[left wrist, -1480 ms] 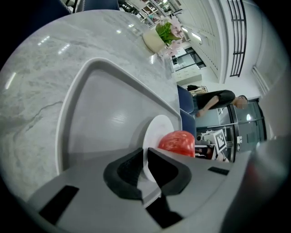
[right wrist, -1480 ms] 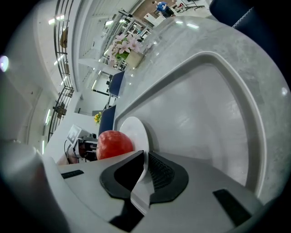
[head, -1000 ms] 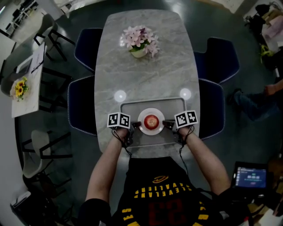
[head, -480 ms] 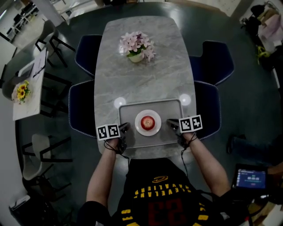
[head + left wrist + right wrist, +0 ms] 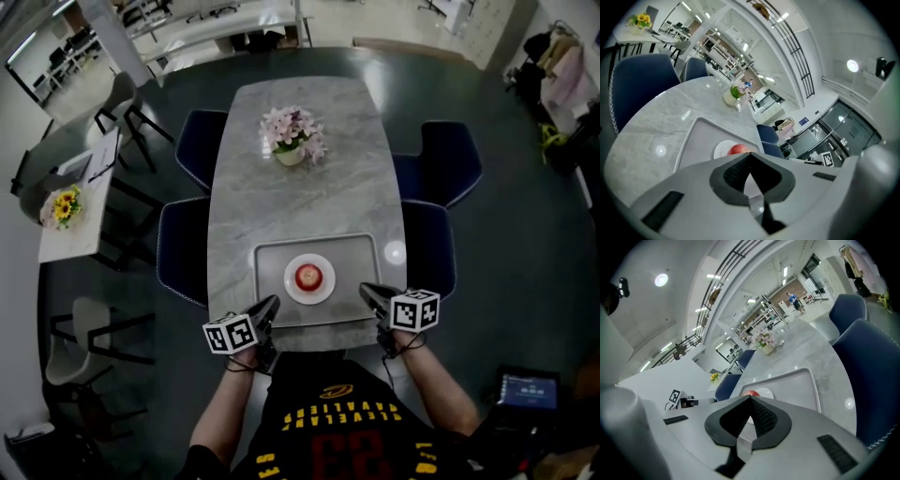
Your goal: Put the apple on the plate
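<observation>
Item: apple (image 5: 308, 277), red, sits on the white plate (image 5: 292, 289). The plate is approx. mid-tray (image 5: 356, 253), and the tray lies at the near end of the marble bench (image 5: 309, 197). By my reading the placement is already done.

L tongs (image 5: 270, 305): have just been closing, tips now together, nothing between them.
R tongs (image 5: 367, 292): tips together, empty.
Both are held at the near edge of the bench, one each side of the tray, apart from the apple and plate.

Handling, my assessment only:
- Apple looks firm and rounded, moderate wt. The skin is smooth and prob. waxy, so it could slip or roll if pinched off-centre.
- A hard squeeze would bruise it, but there is no breakage risk.
- If a re-grip is ever needed, take it across the widest part, pads on opposite sides at mid-height, not at the stem end or base.
- Plate is rigid, likely ceramic. It could chip, and could slide on the tray if knocked.

Rec.: no further contact req'd.
</observation>
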A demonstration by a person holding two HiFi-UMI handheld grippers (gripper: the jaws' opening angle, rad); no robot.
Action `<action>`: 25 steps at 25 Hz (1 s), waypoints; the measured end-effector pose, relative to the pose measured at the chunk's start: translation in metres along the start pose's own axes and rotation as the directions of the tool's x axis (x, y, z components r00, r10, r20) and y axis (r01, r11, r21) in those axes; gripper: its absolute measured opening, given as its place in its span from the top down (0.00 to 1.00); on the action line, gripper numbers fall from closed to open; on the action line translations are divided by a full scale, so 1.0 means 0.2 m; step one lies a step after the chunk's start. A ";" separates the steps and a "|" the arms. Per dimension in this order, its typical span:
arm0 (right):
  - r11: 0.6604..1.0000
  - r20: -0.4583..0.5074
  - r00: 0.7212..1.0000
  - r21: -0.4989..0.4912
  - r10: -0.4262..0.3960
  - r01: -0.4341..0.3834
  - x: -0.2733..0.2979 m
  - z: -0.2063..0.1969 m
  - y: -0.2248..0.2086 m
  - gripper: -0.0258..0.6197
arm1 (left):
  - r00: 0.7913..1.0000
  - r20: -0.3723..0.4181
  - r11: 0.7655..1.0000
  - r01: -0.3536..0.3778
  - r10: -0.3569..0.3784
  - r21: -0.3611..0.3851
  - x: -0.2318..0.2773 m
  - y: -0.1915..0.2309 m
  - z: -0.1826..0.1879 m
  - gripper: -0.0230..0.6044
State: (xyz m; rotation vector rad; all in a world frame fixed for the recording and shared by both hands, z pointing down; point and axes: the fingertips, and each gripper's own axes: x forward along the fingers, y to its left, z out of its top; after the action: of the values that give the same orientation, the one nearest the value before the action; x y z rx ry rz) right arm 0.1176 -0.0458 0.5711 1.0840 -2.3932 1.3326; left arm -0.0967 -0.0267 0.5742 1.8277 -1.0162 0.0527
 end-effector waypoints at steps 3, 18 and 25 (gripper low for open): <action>0.993 0.083 0.996 -0.122 0.012 -0.002 -0.11 0.03 0.15 0.95 | 0.998 0.054 0.988 0.020 -0.029 0.153 -0.07 -0.24 0.00 0.96; 0.884 0.364 0.930 -0.449 0.049 0.129 -0.47 0.06 0.68 0.95 | 0.972 0.207 0.846 -0.014 -0.115 0.533 -0.29 -0.94 -0.10 0.96; 0.875 0.421 0.903 -0.466 0.091 0.129 -0.50 -0.03 0.89 0.95 | 0.963 0.223 0.803 -0.013 -0.149 0.595 -0.47 -0.97 -0.15 0.96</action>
State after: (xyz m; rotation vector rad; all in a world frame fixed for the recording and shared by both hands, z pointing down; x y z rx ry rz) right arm 0.0674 0.0668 0.4087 1.3378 -2.7862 0.4408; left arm -0.0180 0.0827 0.4019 2.4991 -1.2049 0.0976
